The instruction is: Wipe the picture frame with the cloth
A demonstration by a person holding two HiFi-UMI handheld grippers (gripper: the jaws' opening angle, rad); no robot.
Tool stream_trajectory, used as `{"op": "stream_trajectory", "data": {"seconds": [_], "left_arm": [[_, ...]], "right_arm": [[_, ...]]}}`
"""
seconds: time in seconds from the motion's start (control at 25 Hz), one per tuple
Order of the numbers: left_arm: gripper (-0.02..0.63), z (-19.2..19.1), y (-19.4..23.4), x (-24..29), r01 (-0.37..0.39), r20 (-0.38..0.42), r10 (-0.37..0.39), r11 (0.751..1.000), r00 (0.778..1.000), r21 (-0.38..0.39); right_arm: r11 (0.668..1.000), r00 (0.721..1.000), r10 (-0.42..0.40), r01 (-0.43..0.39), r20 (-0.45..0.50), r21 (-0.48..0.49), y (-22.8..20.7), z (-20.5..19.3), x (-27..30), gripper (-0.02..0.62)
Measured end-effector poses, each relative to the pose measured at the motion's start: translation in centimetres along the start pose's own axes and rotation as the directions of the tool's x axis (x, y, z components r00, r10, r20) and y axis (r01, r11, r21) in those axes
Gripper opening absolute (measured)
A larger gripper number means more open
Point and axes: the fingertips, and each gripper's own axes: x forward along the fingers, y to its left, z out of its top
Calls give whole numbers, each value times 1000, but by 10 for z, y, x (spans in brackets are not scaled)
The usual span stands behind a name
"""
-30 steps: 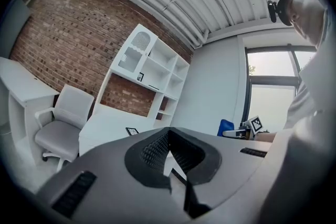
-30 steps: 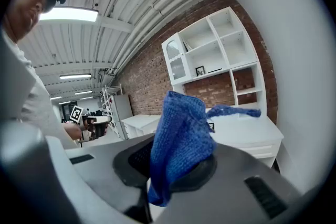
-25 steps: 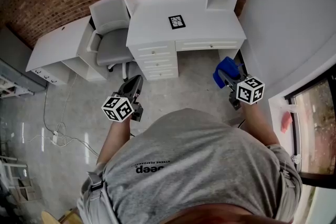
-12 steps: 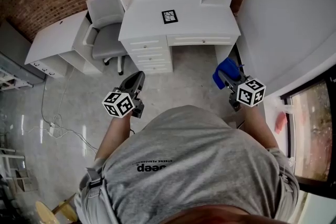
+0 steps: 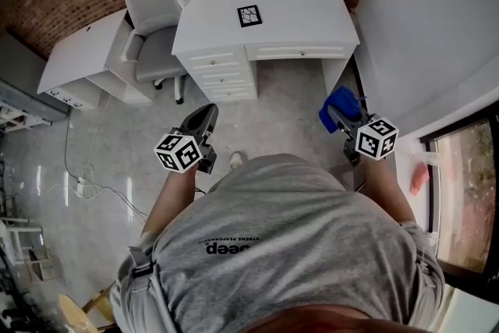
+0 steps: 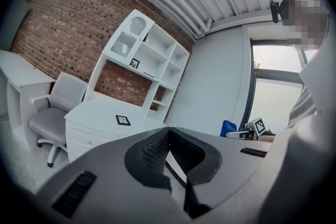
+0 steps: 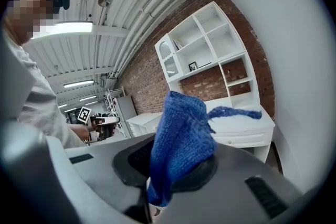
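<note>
The small black picture frame (image 5: 249,15) lies flat on the white desk (image 5: 312,19), well ahead of both grippers; the left gripper view shows the frame (image 6: 123,120) far off too. My right gripper (image 5: 337,115) is shut on a blue cloth (image 5: 341,103), held at waist height over the floor. In the right gripper view the cloth (image 7: 181,139) bunches up out of the jaws, with one corner trailing right. My left gripper (image 5: 204,115) hangs over the floor left of the body, its jaws (image 6: 167,136) shut with nothing between them.
A grey office chair (image 5: 156,51) stands at the desk's left, beside a lower white side table (image 5: 86,58). A white shelf unit (image 6: 152,60) rises from the desk against the brick wall. A white wall and a window (image 5: 468,191) close the right side. Cables (image 5: 86,191) lie on the floor at left.
The desk and chair have slid down and grown slightly in the head view as the person walks toward them. Both grippers keep their grip and pose. A shoe tip now shows.
</note>
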Motion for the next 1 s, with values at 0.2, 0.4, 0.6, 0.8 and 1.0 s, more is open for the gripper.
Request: {"op": "stream_trajectory", "data": {"seconds": [0.2,0.4,0.6,0.8,1.0], "left_arm": [[6,8,31,24,30,-17,-30,1000,999,-10],[6,29,91,61,72,-25,-73,997,997,-20],[6,65,163,111,128,-55,-130,991,990,-33],[6,100,226,157,191,-99,-191,982,977,-10],[6,120,280,193,205,-122,-208,978,970,-36]], "right_arm": [[1000,1000,-15,15,-13,5,-9,6,29,57],[999,999,-49,49,-14,9,-23,25,84,57],[996,996,-84,84,0,27,-36,61,157,58],[991,991,-133,133,6,34,-59,96,229,58],[984,986,-167,168,-28,52,-85,116,284,58]]}}
